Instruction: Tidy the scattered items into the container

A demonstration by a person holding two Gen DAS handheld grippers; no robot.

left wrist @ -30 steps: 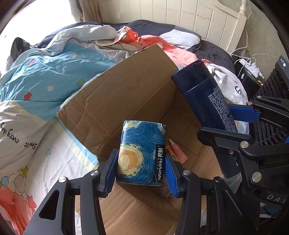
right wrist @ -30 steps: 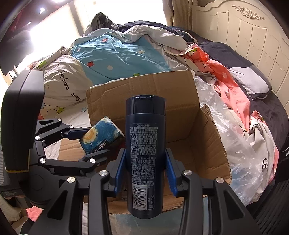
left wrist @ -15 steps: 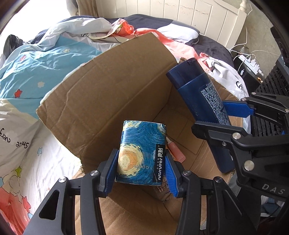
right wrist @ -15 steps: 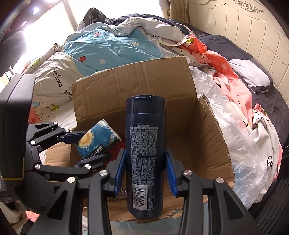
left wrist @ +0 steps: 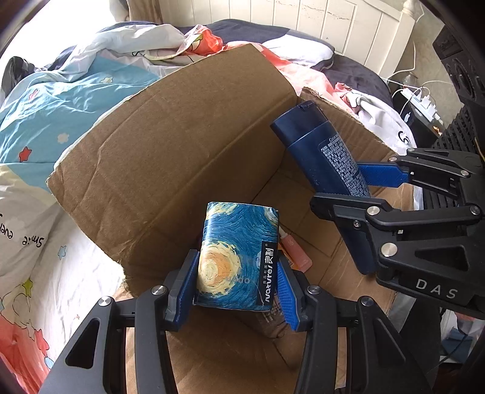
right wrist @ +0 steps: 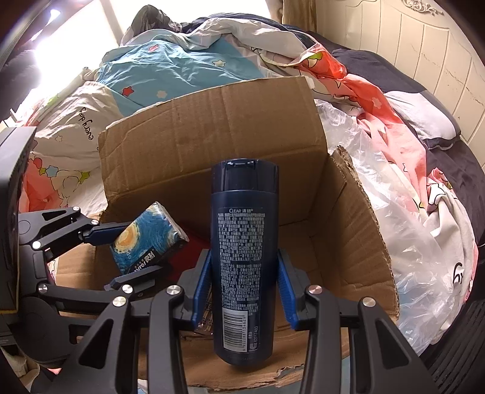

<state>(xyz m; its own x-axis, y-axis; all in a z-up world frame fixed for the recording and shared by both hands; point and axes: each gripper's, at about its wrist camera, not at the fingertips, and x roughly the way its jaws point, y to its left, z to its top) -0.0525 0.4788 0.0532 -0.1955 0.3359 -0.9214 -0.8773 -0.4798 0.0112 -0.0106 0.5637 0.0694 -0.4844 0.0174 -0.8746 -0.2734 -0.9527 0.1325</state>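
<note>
An open cardboard box (left wrist: 169,157) (right wrist: 212,133) stands on the bed with its far flap raised. My left gripper (left wrist: 236,282) is shut on a blue starry-night tissue pack (left wrist: 239,254) and holds it over the box opening; the pack also shows in the right wrist view (right wrist: 145,242). My right gripper (right wrist: 244,282) is shut on a dark blue shampoo bottle (right wrist: 244,242) (left wrist: 324,163), held over the box, cap pointing away. A pink tube (left wrist: 295,253) lies on the box floor.
Rumpled bedding with blue, white and pink star prints (left wrist: 60,115) (right wrist: 182,69) surrounds the box. A clear plastic bag (right wrist: 409,212) lies to its right. A white headboard (left wrist: 318,27) is behind, and a power strip with cables (left wrist: 421,103) sits at the far right.
Both grippers have moved forward and down toward the box, so the box looms larger. Each still holds its item in the same grip.
</note>
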